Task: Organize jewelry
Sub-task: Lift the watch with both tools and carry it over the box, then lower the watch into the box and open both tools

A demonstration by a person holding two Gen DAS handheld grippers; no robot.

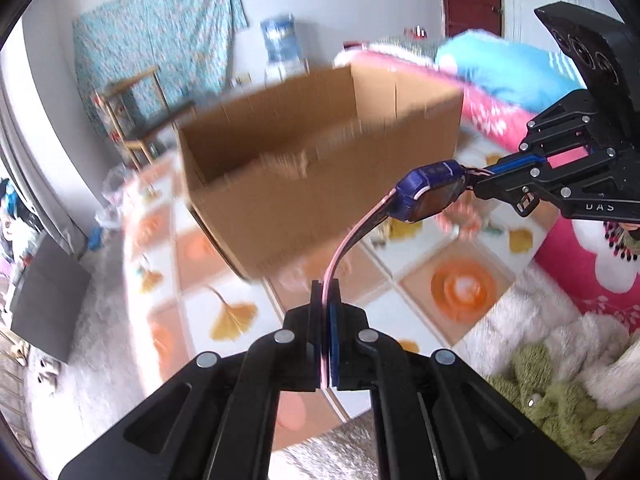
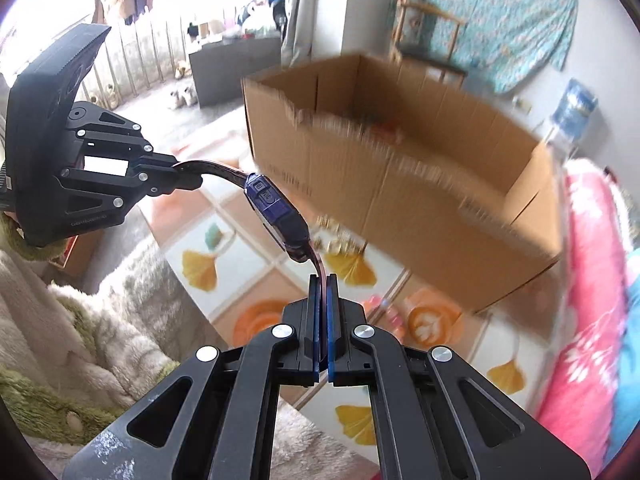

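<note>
Between the two grippers, held clear above the worktop: a blue watch [image 1: 430, 192] with a pink strap, stretched from one clamp to the other. Nearest in the left wrist view, left gripper [image 1: 326, 300] closed tight on one strap end, pink band pinched between the pads and curving up and right to the watch body. At the far right of that view, right gripper [image 1: 478, 180] clamped on the other strap end, just beside the watch case. Same hold seen from the right wrist view: right gripper [image 2: 323, 284] closed on the strap, watch [image 2: 276, 210] tilted up and left toward the left gripper [image 2: 184, 174], also shut on its strap end.

Below the watch, open worktop [image 1: 420, 264] with a tiled cloth of orange circles and yellow leaves; small blurred trinkets [image 2: 336, 236] scattered near the box foot, too smeared to identify. Fluffy white rug edge [image 1: 520, 312] close on the near side, pink blanket [image 1: 592, 280] to the right.

Just beyond the watch, open cardboard box [image 1: 304, 184], top uncovered, near rim level with the watch in the left view, blurred. Something reddish inside, seen from the right wrist view, unclear. Free space between watch and box rim. Farther back, wooden chair [image 1: 132, 120], water jug [image 1: 280, 40], patterned cloth on the wall [image 1: 160, 28].
</note>
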